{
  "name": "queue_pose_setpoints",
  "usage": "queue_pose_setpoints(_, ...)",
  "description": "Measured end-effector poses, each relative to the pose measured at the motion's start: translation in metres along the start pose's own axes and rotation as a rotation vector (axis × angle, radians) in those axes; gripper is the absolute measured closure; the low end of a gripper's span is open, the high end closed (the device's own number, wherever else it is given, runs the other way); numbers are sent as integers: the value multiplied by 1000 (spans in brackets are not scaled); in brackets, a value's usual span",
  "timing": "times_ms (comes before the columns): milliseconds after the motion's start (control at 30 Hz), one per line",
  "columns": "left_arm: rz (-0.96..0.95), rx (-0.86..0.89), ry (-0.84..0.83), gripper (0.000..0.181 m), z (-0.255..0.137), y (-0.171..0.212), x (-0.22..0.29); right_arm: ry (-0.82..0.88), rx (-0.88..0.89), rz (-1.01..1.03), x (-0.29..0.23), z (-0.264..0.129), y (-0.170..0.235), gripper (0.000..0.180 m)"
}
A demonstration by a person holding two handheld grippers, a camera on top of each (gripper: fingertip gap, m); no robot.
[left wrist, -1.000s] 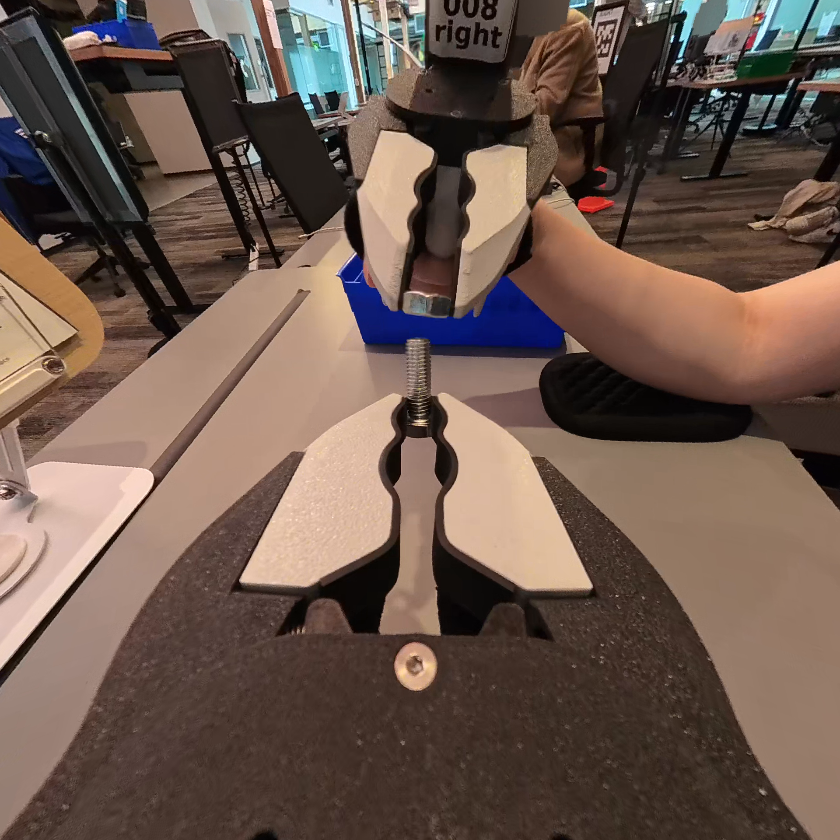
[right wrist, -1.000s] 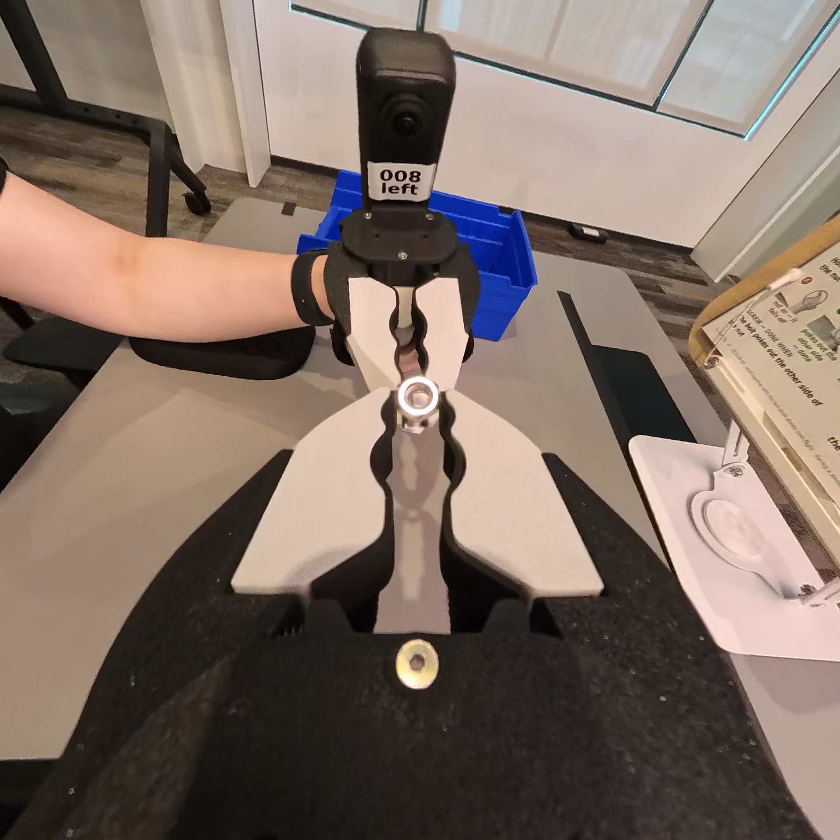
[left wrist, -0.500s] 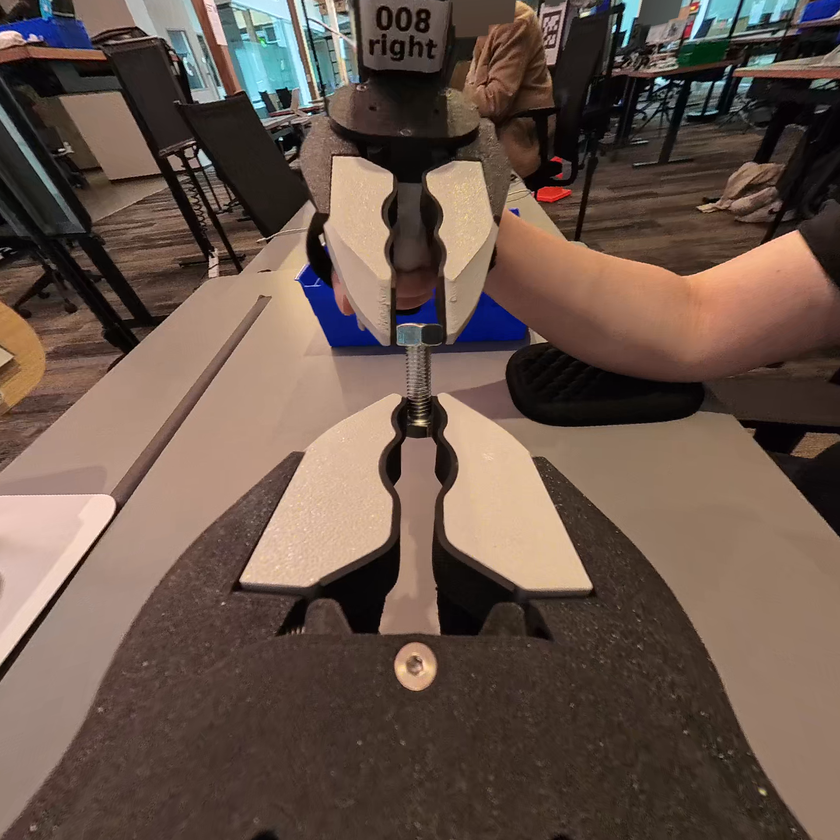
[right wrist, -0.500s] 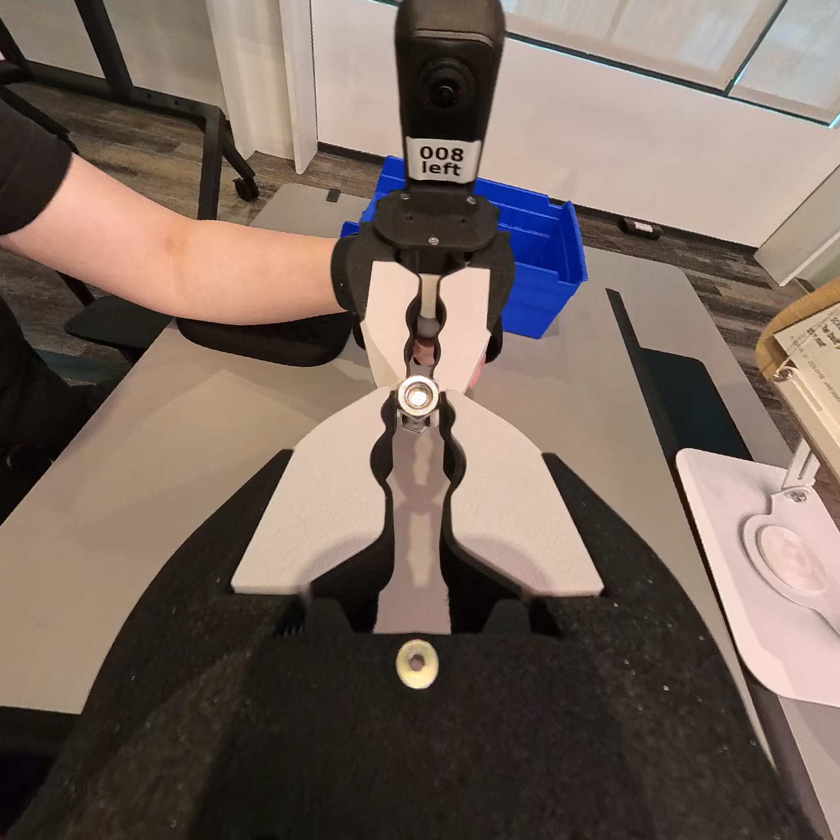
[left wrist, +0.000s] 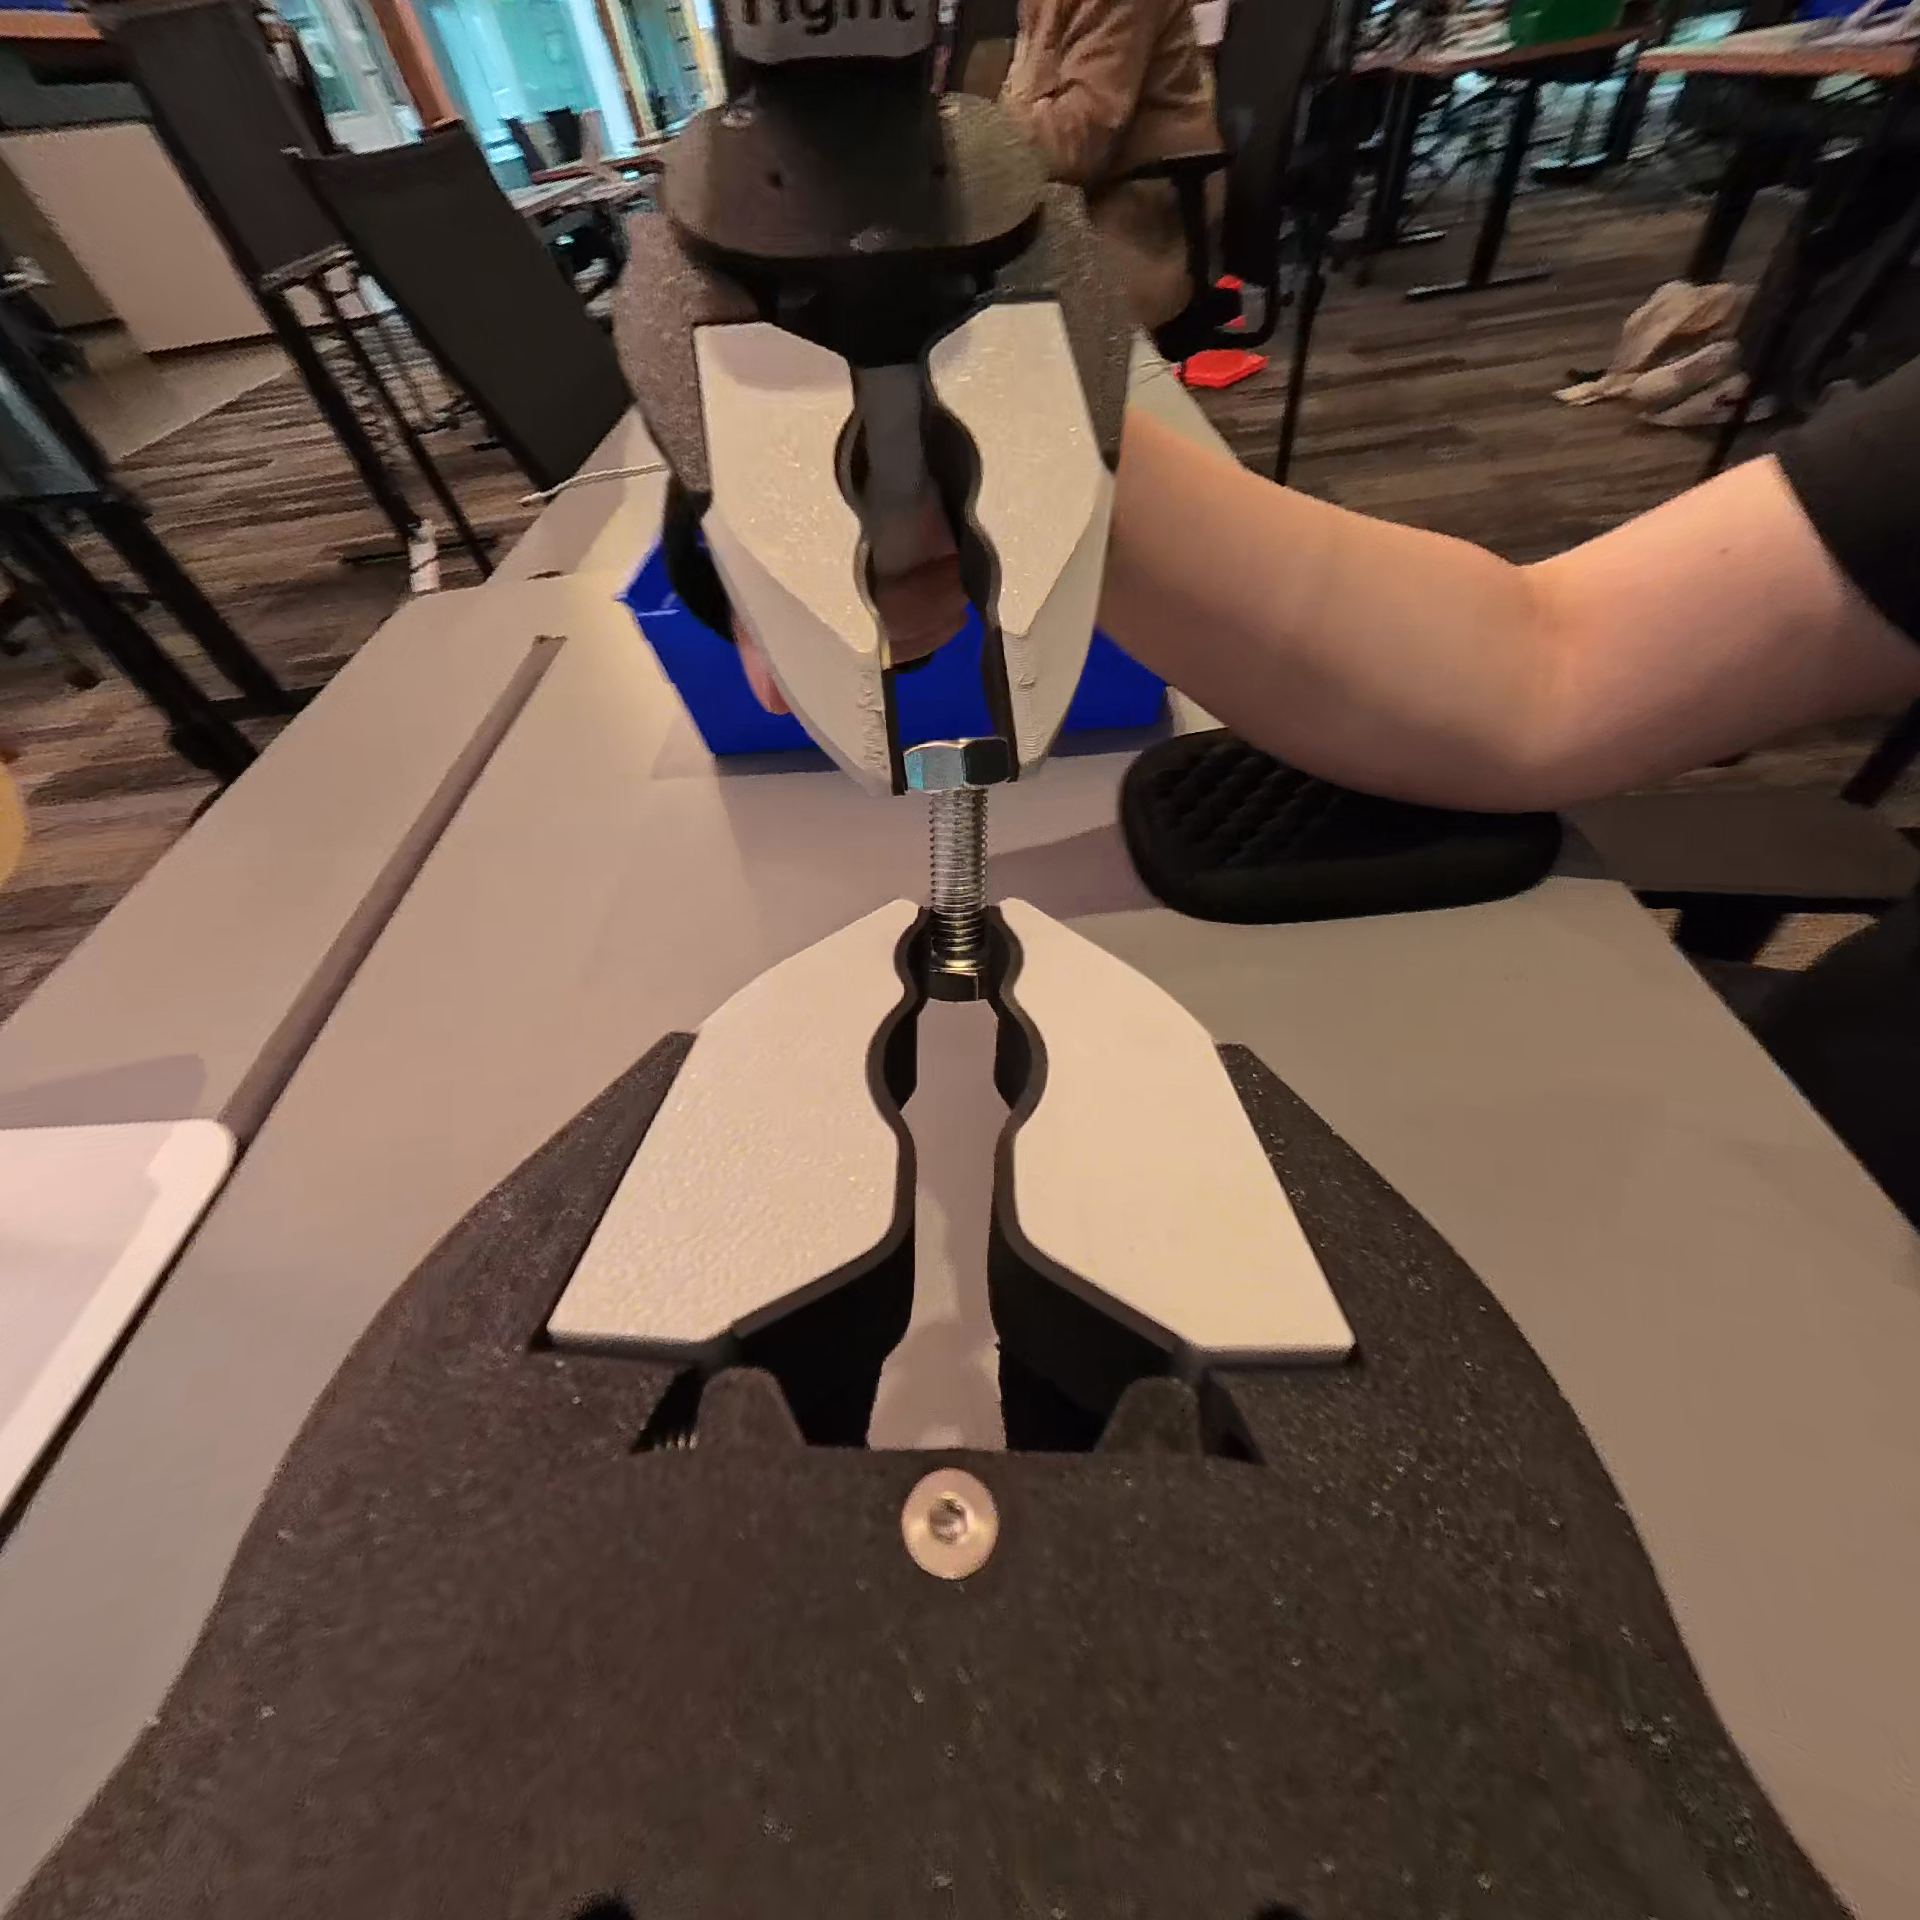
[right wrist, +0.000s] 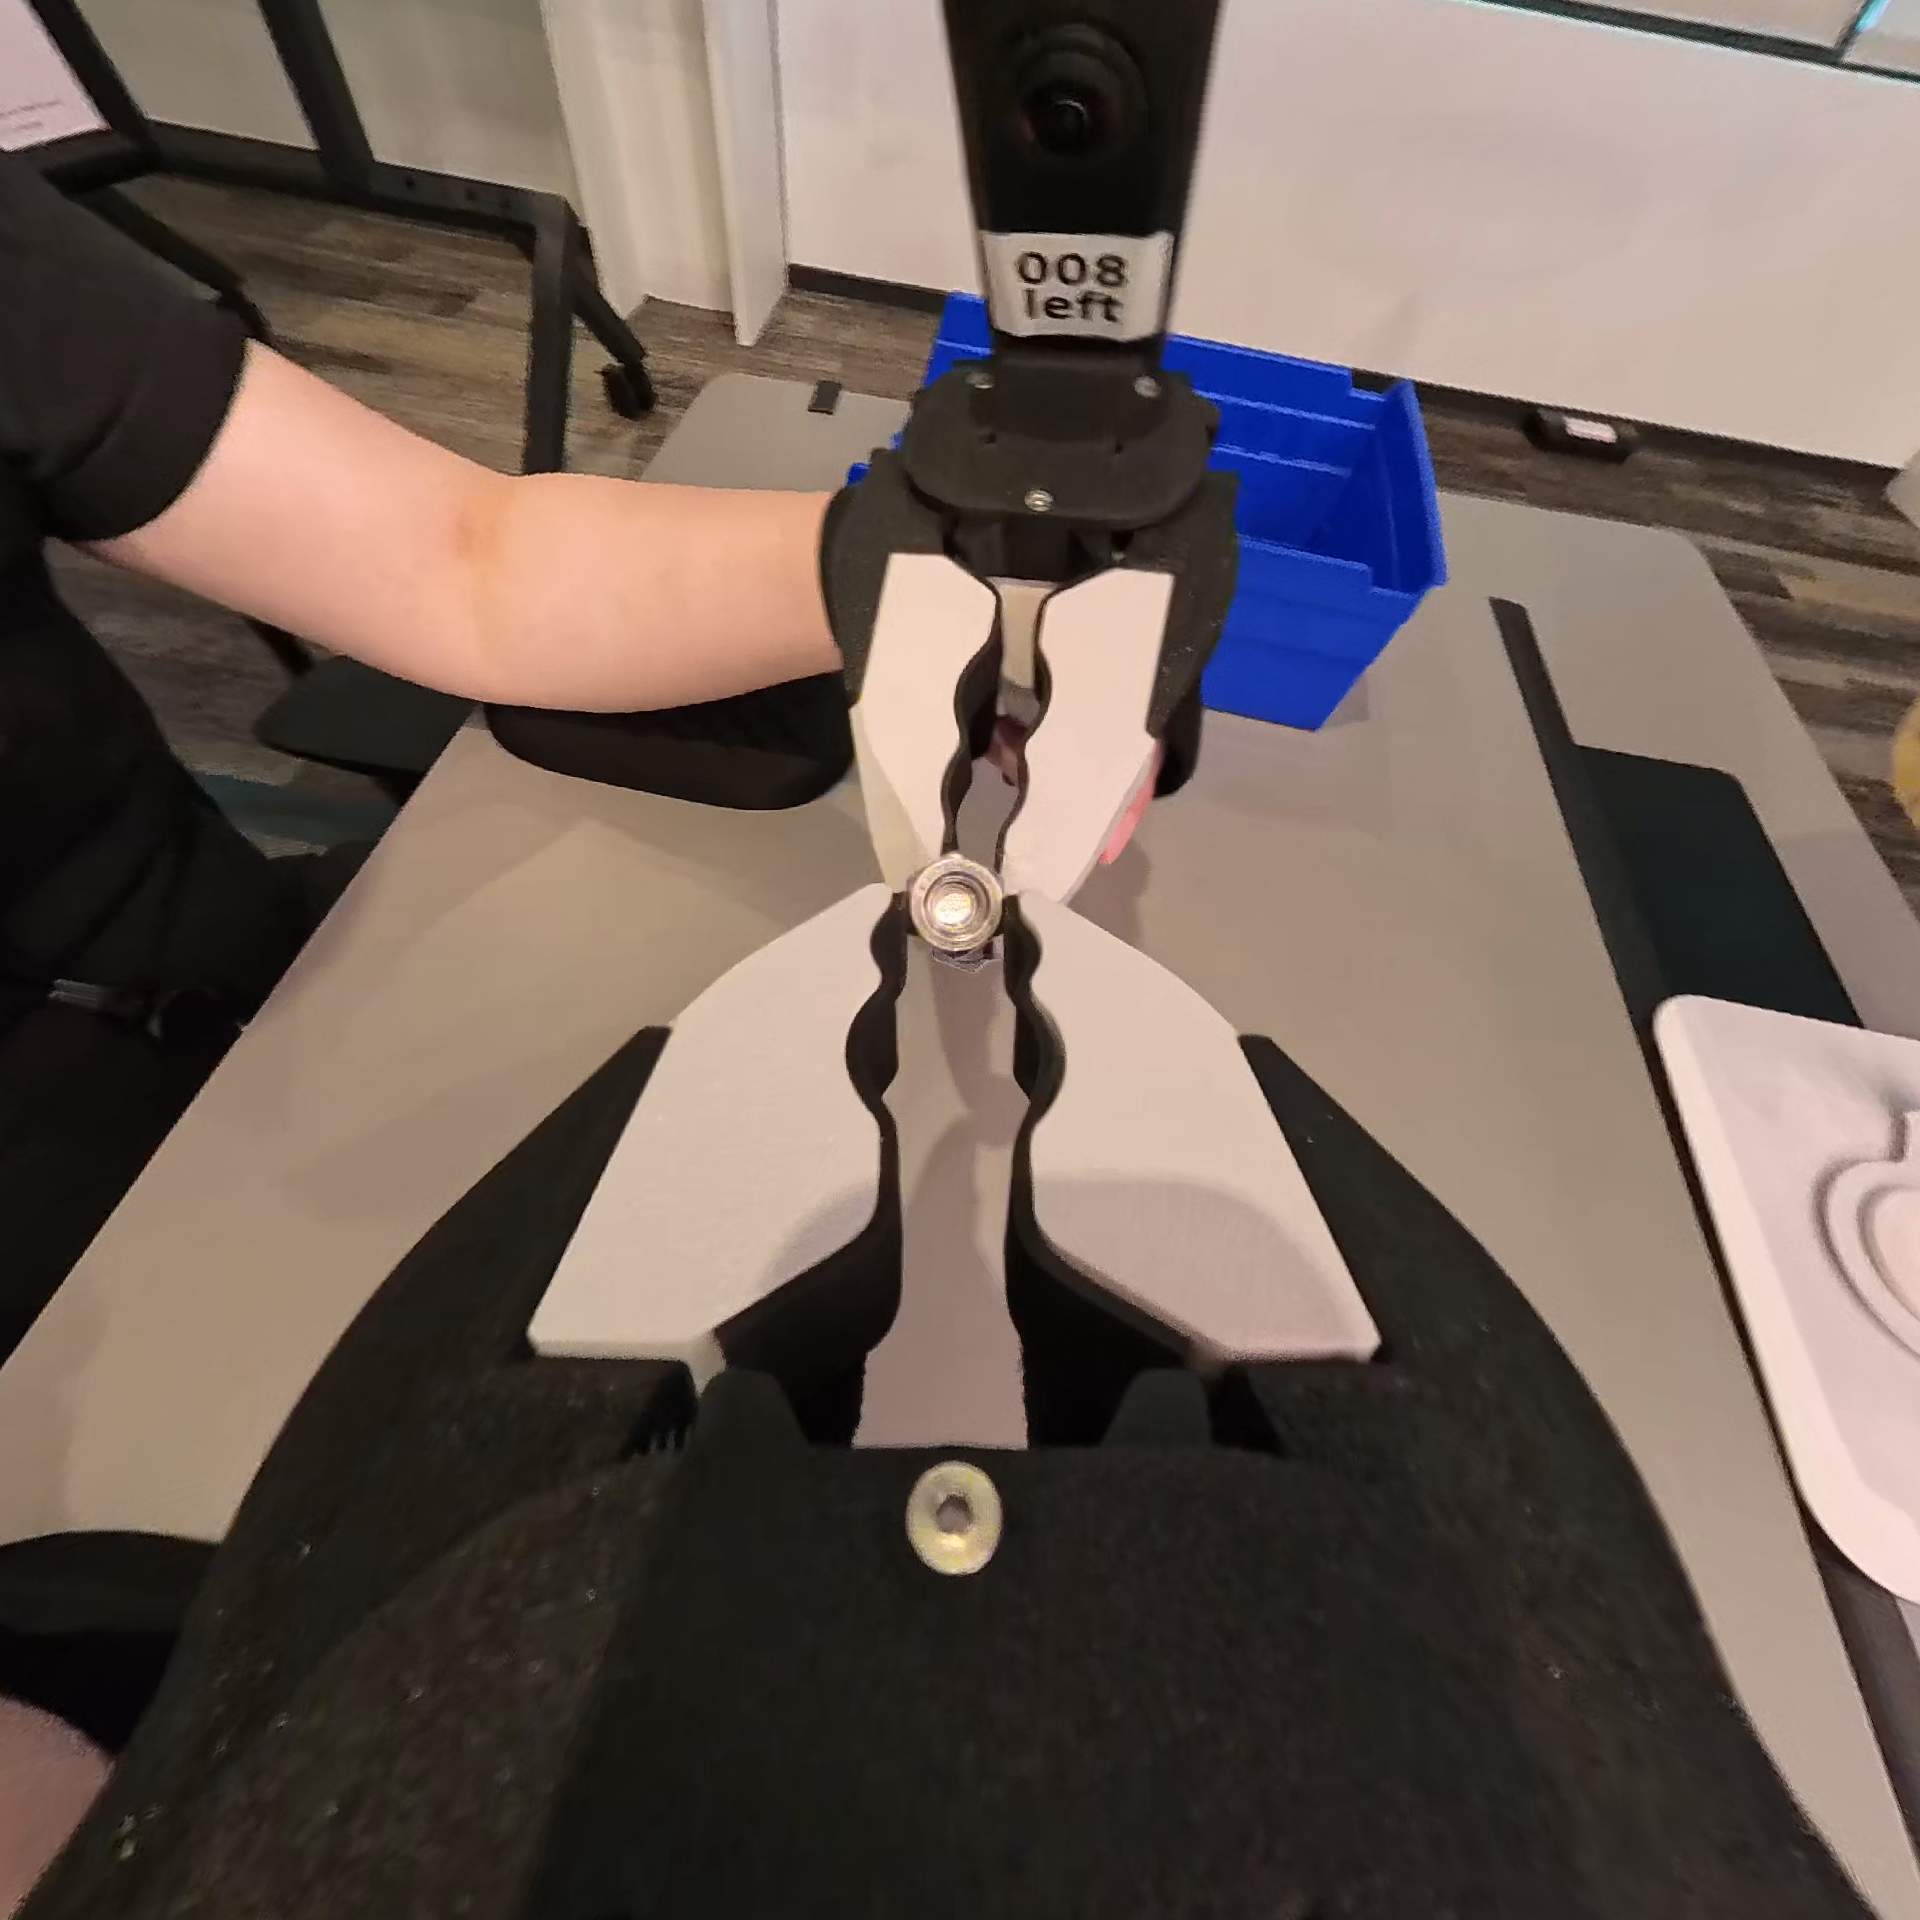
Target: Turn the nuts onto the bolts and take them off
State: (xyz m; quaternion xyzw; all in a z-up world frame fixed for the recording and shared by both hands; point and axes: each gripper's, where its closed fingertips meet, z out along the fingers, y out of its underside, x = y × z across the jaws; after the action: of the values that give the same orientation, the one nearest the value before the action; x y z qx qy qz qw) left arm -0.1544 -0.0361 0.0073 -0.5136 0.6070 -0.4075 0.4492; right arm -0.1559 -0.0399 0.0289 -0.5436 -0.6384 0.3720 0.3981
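In the left wrist view my left gripper (left wrist: 958,940) is shut on the head of a silver bolt (left wrist: 958,862) and holds it upright, threads up. My right gripper (left wrist: 956,769) comes down from above, shut on a silver hex nut (left wrist: 958,766) that sits on the bolt's top end. In the right wrist view my right gripper (right wrist: 954,925) holds the nut (right wrist: 951,912) flat, and the bolt's end shows through its hole. The left gripper (right wrist: 977,878) faces it from across the table. I cannot tell how far the nut is threaded.
A blue bin (left wrist: 707,665) stands on the grey table (left wrist: 1351,1091) behind the grippers, also in the right wrist view (right wrist: 1320,582). A black wrist pad (left wrist: 1340,831) lies under the person's forearm (left wrist: 1403,665). A white stand base (right wrist: 1797,1247) sits at the table's side. My two grippers' fingertips are within a few centimetres of each other.
The right gripper has come down with the nut. A gap lay between nut and bolt one second ago; now the nut sits on the bolt's tip. The left gripper keeps its hold.
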Motion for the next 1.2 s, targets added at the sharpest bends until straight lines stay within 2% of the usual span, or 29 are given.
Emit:
queue_pose_setpoints(300, -3, -31, -285, 171, -12, -1, -42, 221, 48, 140, 43, 2, -7, 163)
queue_pose_setpoints(533, -34, -42, -401, 171, -20, 0, -60, 319, 118, 268, 65, 6, -12, 163)
queue_pose_setpoints(800, -38, -29, -398, 171, -23, -1, -60, 309, 154, 269, 66, 8, -14, 162)
queue_pose_setpoints(1067, -43, 47, -345, 171, -24, -12, -52, 373, 183, 123, 65, 4, -24, 129)
queue_pose_setpoints(1200, -52, 107, -286, 171, -25, -22, -44, 369, 202, -5, 55, 7, -32, 133)
